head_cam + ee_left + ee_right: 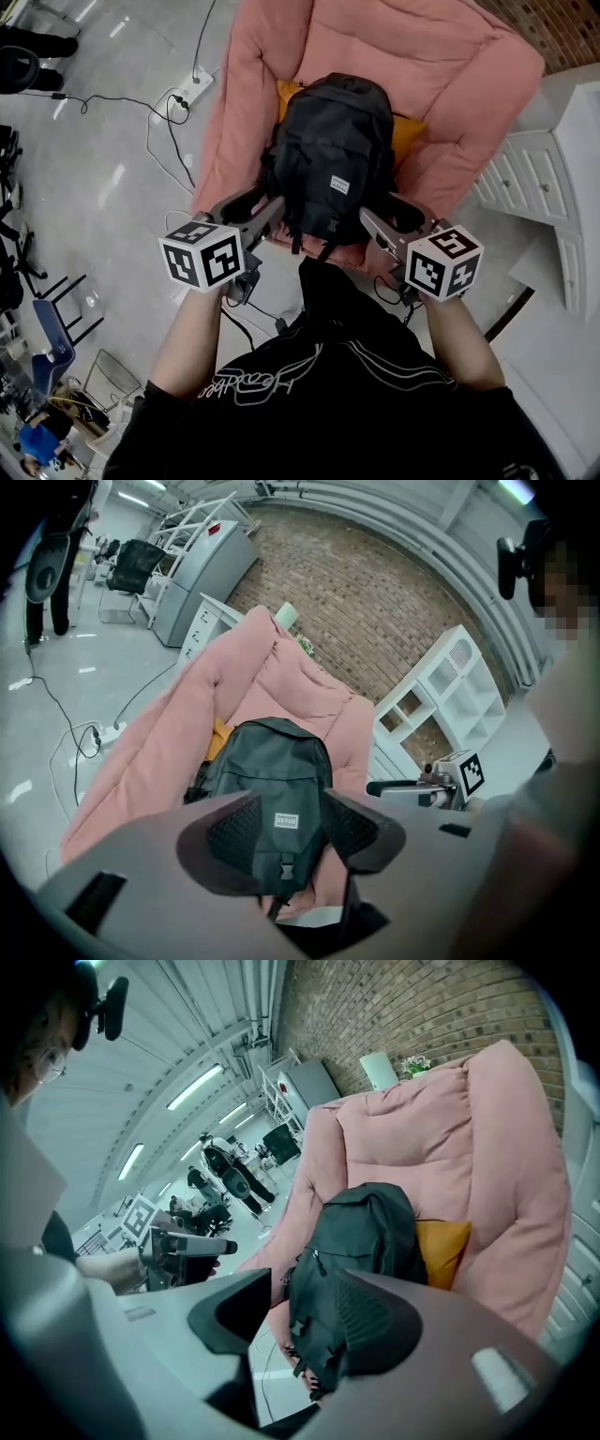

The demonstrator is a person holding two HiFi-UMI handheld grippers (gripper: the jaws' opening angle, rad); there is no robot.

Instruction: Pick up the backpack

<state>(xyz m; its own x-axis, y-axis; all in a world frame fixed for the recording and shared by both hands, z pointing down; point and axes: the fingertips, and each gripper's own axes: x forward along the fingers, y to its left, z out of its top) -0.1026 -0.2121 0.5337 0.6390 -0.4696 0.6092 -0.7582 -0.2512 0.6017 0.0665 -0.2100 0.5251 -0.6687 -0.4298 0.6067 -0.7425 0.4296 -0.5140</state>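
One pink armchair [469, 84], black backpack [333, 150] upright on its seat, leaning on an orange cushion [408, 131]. Left gripper [261, 204] and right gripper [386, 211] near its lower sides, jaws spread wide, gripping nothing.

A black short-sleeved T-shirt [323, 375] printed with white lines and lettering is worn. The left tongs [258, 208] and right tongs [394, 217] are moulded in grey and lined with dark dimpled pads [234, 829]. Each is topped by a cube [202, 255] of black-and-white square markers.
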